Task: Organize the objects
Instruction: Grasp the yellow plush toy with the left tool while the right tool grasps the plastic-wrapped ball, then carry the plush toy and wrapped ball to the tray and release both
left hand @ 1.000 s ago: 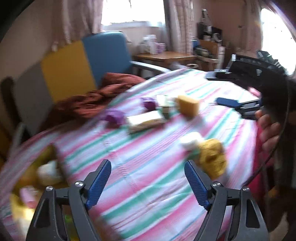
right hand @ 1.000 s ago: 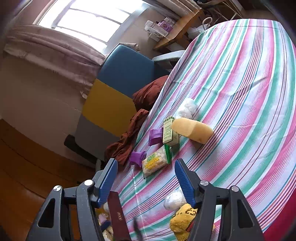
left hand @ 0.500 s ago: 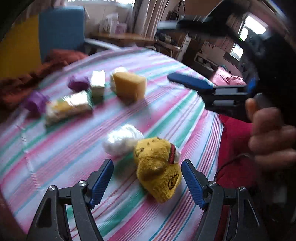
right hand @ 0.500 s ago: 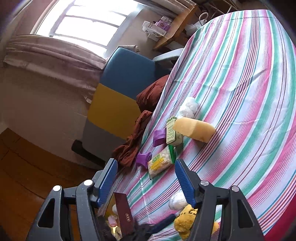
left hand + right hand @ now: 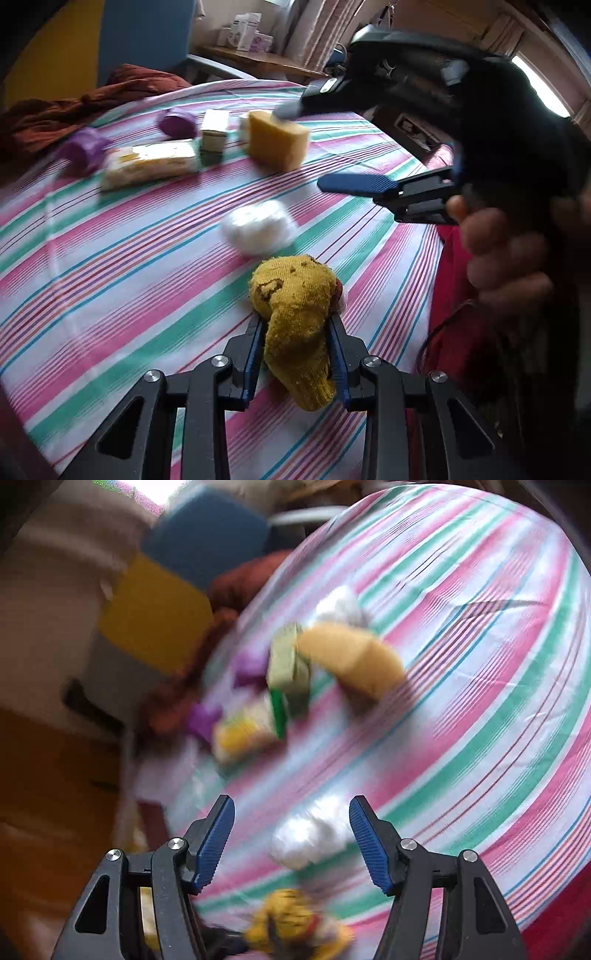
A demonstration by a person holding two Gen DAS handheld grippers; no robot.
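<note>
My left gripper is shut on a yellow knitted sock at the near edge of the striped table; the sock also shows blurred in the right wrist view. A white ball of wadding lies just beyond it. My right gripper is open, hovering above that white ball; it also shows in the left wrist view. Farther back lie a yellow sponge, a small box, a snack packet and two purple cups.
The striped tablecloth covers a round table. A blue and yellow chair with a red-brown cloth stands behind it. A second white bundle lies behind the sponge. A wooden desk stands at the back.
My left gripper moved forward and shut on the yellow sock. My right gripper swung down over the white ball; its view is blurred.
</note>
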